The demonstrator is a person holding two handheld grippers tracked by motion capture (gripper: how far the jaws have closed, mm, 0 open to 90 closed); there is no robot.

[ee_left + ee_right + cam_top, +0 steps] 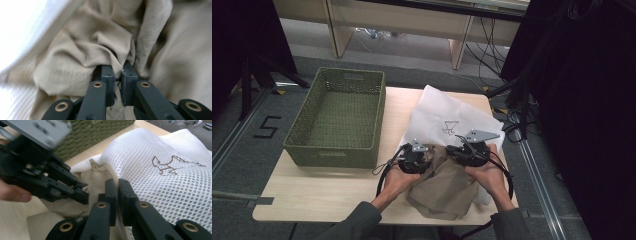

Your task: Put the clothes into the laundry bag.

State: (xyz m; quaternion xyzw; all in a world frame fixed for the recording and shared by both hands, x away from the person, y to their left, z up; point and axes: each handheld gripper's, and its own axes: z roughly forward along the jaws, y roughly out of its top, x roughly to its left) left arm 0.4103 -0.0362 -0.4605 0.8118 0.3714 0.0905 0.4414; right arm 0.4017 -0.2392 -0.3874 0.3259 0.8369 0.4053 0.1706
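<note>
Seen from above, a pale wooden surface (327,192) carries, at its left, an empty olive-green woven basket (337,117) with straight walls. Just to the right of the basket lies a white mesh laundry bag (452,112) with a small brown stitched emblem (450,127), and a crumpled beige cloth garment (444,187) spills out from under the bag's near edge toward the person's side.

A person's two forearms come in from the bottom edge. The left hand (396,181) holds the left gripper (426,156) at the garment's left part — in the left gripper view its two black jaws are pressed close together, pinching a fold of the beige cloth (117,66) between them, with more rumpled cloth bunched beyond.

The right hand (486,176) holds the right gripper (453,149) just beside the left one, at the near edge of the bag. In the right gripper view its jaws are pressed together on the bag's zippered edge (115,185) — the white mesh (155,170) bulges to the right of them, and the beige garment (96,178) shows through the opening at their left, where the left gripper (83,195) reaches in.
</note>
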